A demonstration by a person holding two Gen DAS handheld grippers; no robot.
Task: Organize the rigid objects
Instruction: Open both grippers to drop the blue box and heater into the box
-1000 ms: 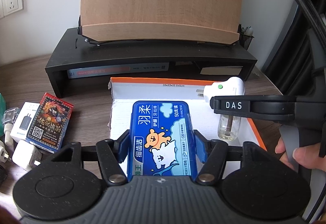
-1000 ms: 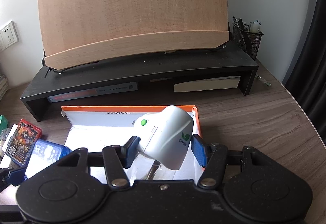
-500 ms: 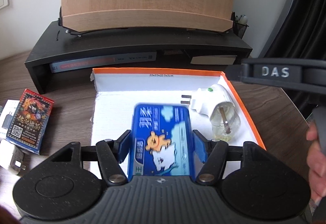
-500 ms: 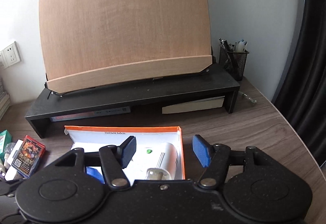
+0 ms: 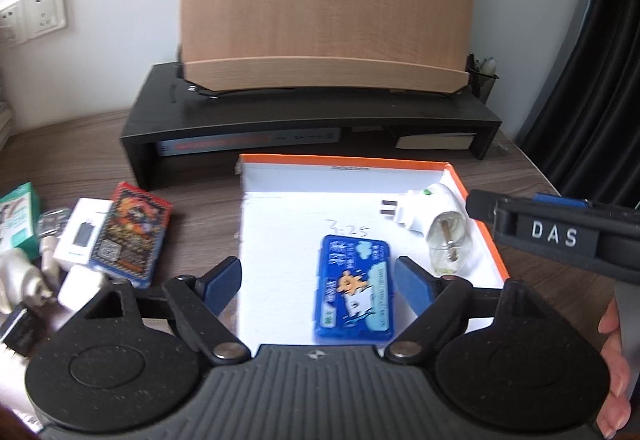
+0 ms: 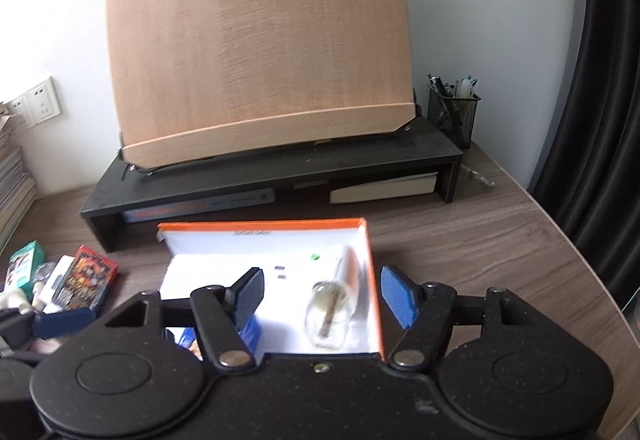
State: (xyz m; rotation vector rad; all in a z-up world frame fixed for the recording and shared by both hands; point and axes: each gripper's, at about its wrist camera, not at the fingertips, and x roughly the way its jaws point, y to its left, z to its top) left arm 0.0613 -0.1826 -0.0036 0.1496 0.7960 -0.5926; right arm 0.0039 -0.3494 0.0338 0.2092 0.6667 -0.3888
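A blue floss box lies flat in the white cardboard box with an orange rim. My left gripper hovers above it, jaws opening, pads clear of it on both sides. A white plug-in vaporizer with a clear bottle lies on its side at the box's right wall. In the right wrist view the vaporizer's bottle lies below my right gripper, whose jaws are opening and touch nothing. A corner of the floss box shows behind the right gripper's left finger.
Left of the cardboard box lie a red card pack, white chargers and a green carton. Behind stands a black riser bearing a wooden board. A mesh pen cup stands at the back right. A hand holds the right gripper.
Both grippers let go of their loads: the floss box and the vaporizer now lie in the cardboard box. Both grippers have pulled back and upward with their jaws spread wider.
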